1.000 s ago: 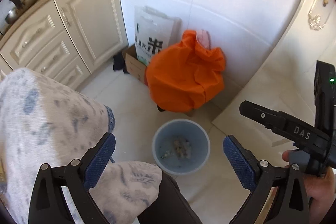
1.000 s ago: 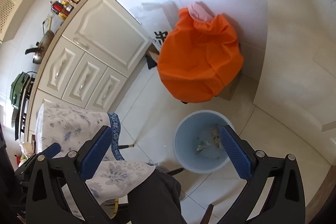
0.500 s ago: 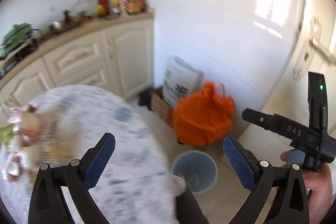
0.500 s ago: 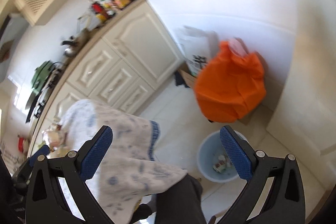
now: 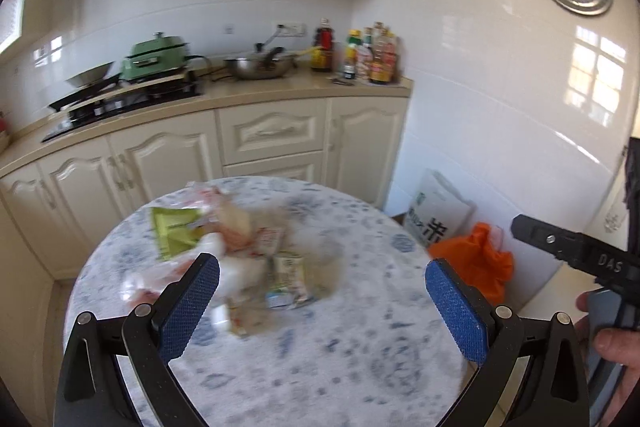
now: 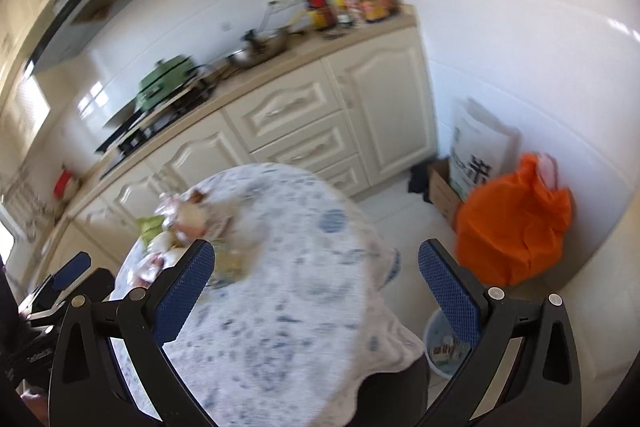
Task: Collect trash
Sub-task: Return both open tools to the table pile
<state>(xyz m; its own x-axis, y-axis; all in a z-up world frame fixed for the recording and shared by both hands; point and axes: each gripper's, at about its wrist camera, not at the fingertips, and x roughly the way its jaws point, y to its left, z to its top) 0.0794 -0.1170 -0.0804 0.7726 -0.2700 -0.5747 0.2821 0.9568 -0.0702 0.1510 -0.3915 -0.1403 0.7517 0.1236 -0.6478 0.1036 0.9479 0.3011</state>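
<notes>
A pile of trash wrappers [image 5: 244,251] lies on the round table [image 5: 360,339] with a blue-flowered cloth; a green packet [image 5: 174,231] is at its left. The pile also shows in the right wrist view [image 6: 184,231]. My left gripper [image 5: 320,299] is open and empty, above the table's near side, just short of the pile. My right gripper [image 6: 316,287] is open and empty over the table's right part. A pale blue bin [image 6: 444,347] with trash in it stands on the floor, partly hidden behind my right finger [image 6: 448,291].
An orange bag [image 6: 516,231] and a white printed sack [image 6: 480,155] stand by the wall with a cardboard box [image 6: 440,187]. Cream cabinets [image 5: 272,135] run behind the table, with a stove, a green pot [image 5: 156,59], a wok and bottles on the counter.
Both grippers swung up and left from looking down at the bin on the floor to facing the table with the trash pile. Both stayed open and empty.
</notes>
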